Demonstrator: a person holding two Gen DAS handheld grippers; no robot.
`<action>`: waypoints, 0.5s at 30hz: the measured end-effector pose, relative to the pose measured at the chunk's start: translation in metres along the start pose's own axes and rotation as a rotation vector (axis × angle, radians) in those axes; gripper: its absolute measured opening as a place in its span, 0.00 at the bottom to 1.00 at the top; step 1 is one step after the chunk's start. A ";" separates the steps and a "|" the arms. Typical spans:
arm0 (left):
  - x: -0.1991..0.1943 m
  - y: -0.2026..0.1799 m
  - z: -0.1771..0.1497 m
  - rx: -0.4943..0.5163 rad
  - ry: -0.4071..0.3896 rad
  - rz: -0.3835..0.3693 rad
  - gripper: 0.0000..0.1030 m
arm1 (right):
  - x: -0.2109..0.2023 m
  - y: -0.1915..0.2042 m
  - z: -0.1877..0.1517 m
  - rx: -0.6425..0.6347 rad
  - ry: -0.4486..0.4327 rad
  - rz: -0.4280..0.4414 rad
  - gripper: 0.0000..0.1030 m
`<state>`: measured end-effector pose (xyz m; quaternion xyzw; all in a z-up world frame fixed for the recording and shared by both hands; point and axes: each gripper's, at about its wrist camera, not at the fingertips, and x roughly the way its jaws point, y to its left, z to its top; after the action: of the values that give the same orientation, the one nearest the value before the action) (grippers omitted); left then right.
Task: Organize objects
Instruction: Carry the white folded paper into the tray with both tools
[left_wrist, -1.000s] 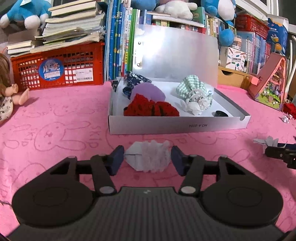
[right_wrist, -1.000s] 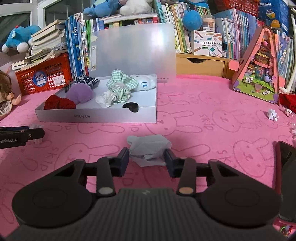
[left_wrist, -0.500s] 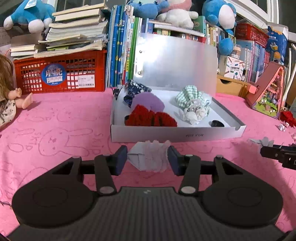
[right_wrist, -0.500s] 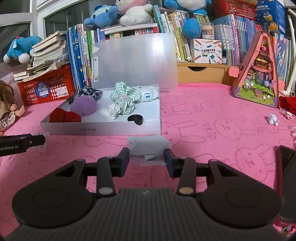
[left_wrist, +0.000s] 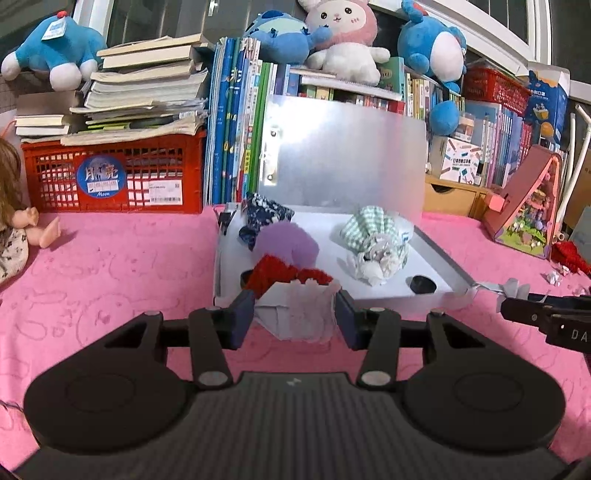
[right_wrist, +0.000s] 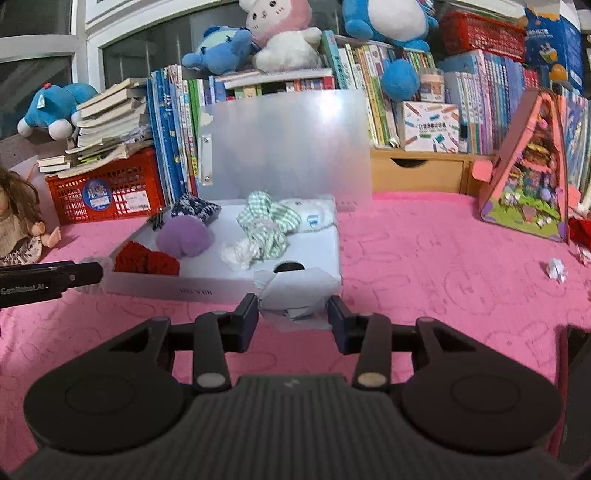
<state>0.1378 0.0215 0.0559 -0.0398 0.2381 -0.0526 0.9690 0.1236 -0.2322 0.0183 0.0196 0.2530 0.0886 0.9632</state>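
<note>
Both tongs clamp paper wads; only right view shows phone (right_wrist: 574, 398).

Worktop (right_wrist: 424, 258) carried a pink rabbit-print cloth. Directly on it lay a white box (right_wrist: 221, 290), red crate (left_wrist: 110, 177), doll (left_wrist: 14, 229), triangular toy house (right_wrist: 528, 177) and paper scrap (right_wrist: 557, 268).

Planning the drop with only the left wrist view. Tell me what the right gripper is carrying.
Observer: The right gripper is shut on a pale blue folded paper.
Operator: Give its position against the box.
Observer: It is held in front of the right end of the white box's front wall, overlapping it.
Operator: Report anything to its right.
Observer: A dark flat object lies there on the pink cloth.
</note>
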 end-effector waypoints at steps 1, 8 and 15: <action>0.001 0.000 0.002 -0.001 -0.004 -0.001 0.53 | 0.000 0.001 0.003 -0.006 -0.006 0.001 0.44; 0.010 -0.002 0.022 -0.001 -0.019 -0.009 0.53 | 0.008 0.001 0.027 0.004 -0.026 0.021 0.44; 0.030 0.000 0.044 -0.028 -0.026 -0.024 0.53 | 0.026 -0.004 0.049 0.010 -0.026 0.018 0.44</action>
<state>0.1844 0.0206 0.0811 -0.0571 0.2255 -0.0606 0.9707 0.1706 -0.2307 0.0481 0.0278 0.2406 0.0960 0.9655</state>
